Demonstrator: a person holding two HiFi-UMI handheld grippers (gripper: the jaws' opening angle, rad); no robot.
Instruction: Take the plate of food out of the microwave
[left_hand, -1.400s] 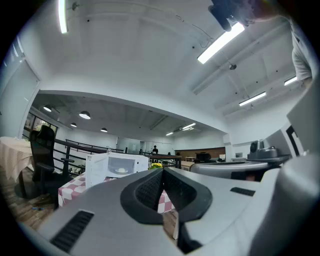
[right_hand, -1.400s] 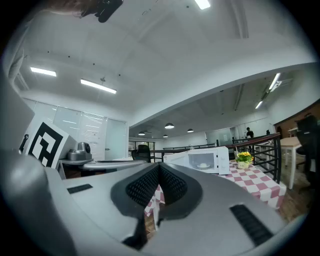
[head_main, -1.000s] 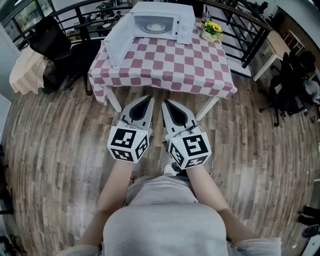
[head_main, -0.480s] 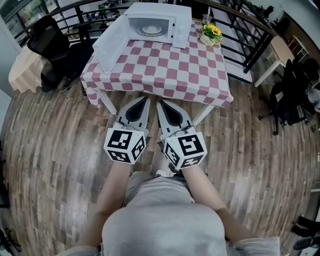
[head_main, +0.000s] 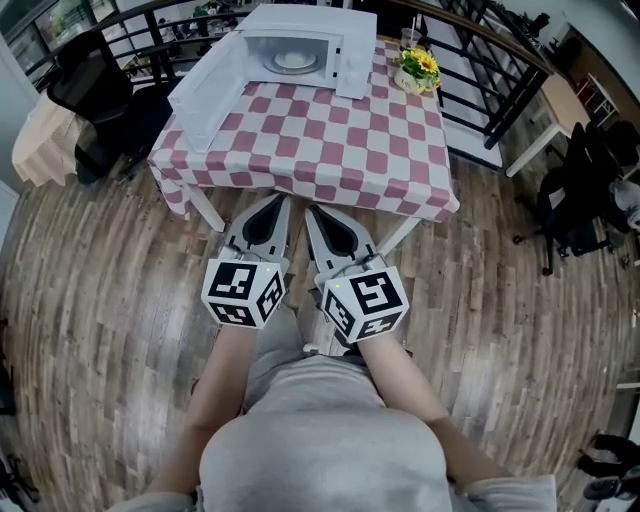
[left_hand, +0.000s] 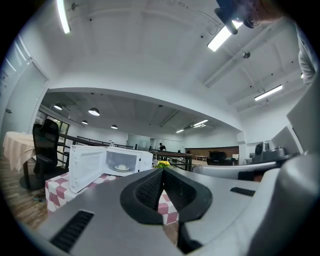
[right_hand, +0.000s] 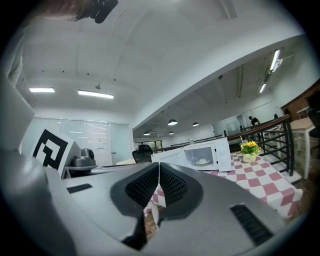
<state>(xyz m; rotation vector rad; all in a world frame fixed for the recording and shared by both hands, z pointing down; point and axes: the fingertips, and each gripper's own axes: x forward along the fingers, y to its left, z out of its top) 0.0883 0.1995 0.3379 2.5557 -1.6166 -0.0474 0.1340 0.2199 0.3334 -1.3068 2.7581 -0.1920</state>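
Since the plate (head_main: 294, 61) sits inside the microwave (head_main: 357, 62) at the far end of the table (head_main: 340, 150), you have a reach ahead. Judge it stiff, smooth and breakable, probably light (the food is only a small pale mound, too small to name). Take it by the near rim and keep it level so nothing slides. Your left gripper (head_main: 280, 200) and right gripper (head_main: 312, 210) both have their jaws pressed together on nothing, short of the table's near edge. The door (head_main: 208, 95) hangs open to the left. The checked cloth could slip under a load. Flowers (head_main: 418, 68) stand right of the microwave; a wood floor (head_main: 520, 300) lies around, with a railing (head_main: 490, 70) far right.
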